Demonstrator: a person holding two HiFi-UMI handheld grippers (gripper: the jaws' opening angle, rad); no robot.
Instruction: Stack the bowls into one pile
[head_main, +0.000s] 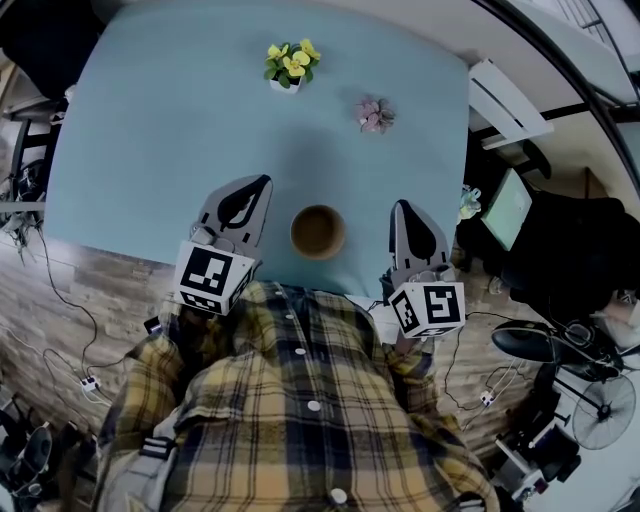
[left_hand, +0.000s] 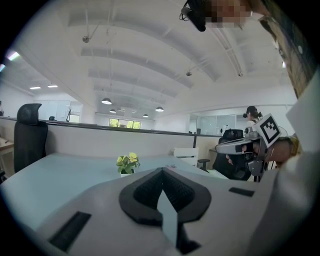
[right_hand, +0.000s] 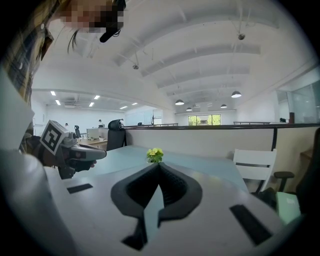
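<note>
A brown bowl (head_main: 318, 231) sits on the pale blue table (head_main: 170, 130) near its front edge; from above I cannot tell whether others are nested in it. My left gripper (head_main: 264, 180) hovers just left of the bowl, shut and holding nothing. To the bowl's right my right gripper (head_main: 400, 204) is also shut and empty. In the left gripper view the jaws (left_hand: 161, 170) meet with nothing between them and the bowl is hidden below them. The right gripper view shows the same closed jaws (right_hand: 159, 165) and no bowl.
A pot of yellow flowers (head_main: 291, 64) and a small pink plant (head_main: 375, 115) stand at the table's far side. A white chair (right_hand: 252, 162) is beyond the table's right end. A monitor (head_main: 508, 208), cables and a fan (head_main: 600, 395) lie to the right on the floor side.
</note>
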